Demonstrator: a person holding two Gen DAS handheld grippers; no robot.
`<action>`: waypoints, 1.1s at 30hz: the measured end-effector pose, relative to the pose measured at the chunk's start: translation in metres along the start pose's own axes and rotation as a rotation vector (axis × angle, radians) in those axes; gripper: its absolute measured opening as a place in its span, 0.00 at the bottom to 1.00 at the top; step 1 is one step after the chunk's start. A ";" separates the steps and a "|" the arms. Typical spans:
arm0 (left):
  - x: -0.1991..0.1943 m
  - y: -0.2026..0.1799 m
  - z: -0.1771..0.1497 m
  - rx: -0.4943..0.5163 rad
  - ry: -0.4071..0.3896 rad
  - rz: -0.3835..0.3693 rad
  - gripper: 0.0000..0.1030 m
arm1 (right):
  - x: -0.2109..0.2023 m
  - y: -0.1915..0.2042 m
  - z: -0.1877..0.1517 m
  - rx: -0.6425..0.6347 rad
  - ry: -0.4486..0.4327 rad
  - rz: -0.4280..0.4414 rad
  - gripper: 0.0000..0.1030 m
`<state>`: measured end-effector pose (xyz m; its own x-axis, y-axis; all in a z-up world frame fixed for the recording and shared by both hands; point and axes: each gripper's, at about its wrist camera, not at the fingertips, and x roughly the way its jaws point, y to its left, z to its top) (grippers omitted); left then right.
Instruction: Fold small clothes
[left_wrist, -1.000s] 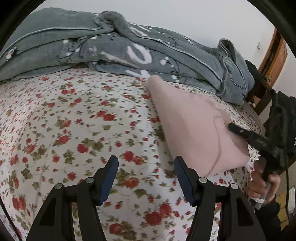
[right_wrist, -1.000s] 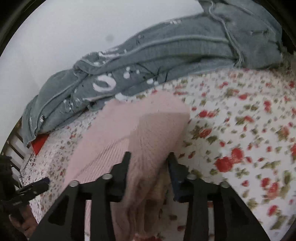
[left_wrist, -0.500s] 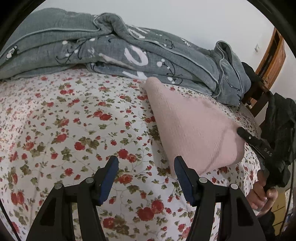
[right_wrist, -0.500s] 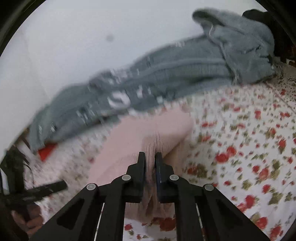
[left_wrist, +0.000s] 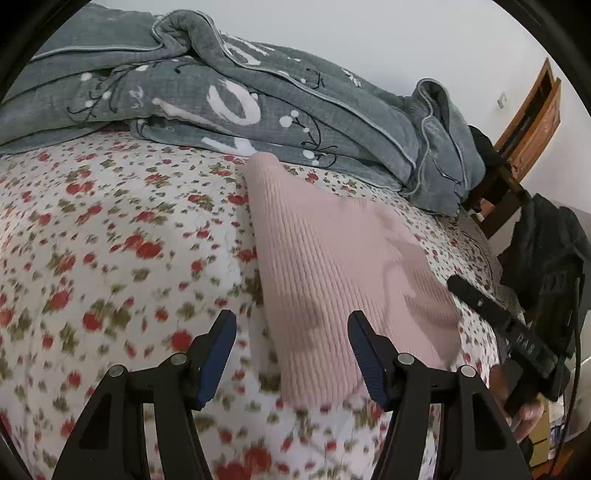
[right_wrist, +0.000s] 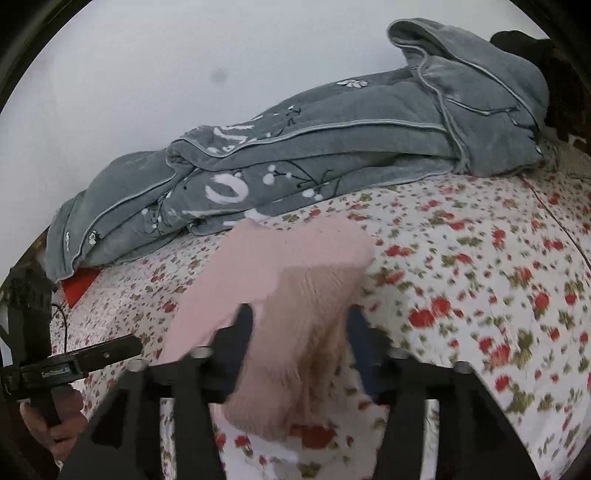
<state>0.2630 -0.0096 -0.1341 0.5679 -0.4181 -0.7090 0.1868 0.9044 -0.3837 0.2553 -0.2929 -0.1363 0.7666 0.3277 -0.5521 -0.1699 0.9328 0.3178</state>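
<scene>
A pink ribbed knit garment (left_wrist: 325, 258) lies folded on the floral bedsheet (left_wrist: 110, 258). My left gripper (left_wrist: 291, 354) is open and empty, just above the sheet, with the garment's near edge between its jaws. In the right wrist view my right gripper (right_wrist: 299, 332) is open, with a raised fold of the garment (right_wrist: 295, 288) lying between its spread jaws. The right gripper also shows at the right of the left wrist view (left_wrist: 491, 310), at the garment's right edge.
A crumpled grey blanket (left_wrist: 240, 99) runs along the back of the bed against the white wall. A wooden door (left_wrist: 532, 122) and dark clothing (left_wrist: 546, 251) are at the right. A red item (right_wrist: 79, 288) lies by the bed's far edge.
My right gripper was shut on a fold of the pink garment half a second ago and has now opened. The left gripper has moved right, closer to the garment's near edge.
</scene>
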 end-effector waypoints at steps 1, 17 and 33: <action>0.007 -0.001 0.007 -0.003 0.011 0.006 0.59 | 0.008 -0.001 0.003 0.008 0.018 -0.003 0.54; 0.090 0.024 0.059 -0.028 0.112 -0.042 0.62 | 0.095 -0.023 0.015 0.006 0.242 -0.049 0.60; 0.101 0.002 0.055 0.041 0.049 -0.010 0.33 | 0.126 -0.039 0.020 0.086 0.283 0.065 0.57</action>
<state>0.3642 -0.0454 -0.1739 0.5259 -0.4300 -0.7339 0.2254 0.9024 -0.3672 0.3705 -0.2908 -0.2029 0.5505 0.4267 -0.7175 -0.1506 0.8961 0.4174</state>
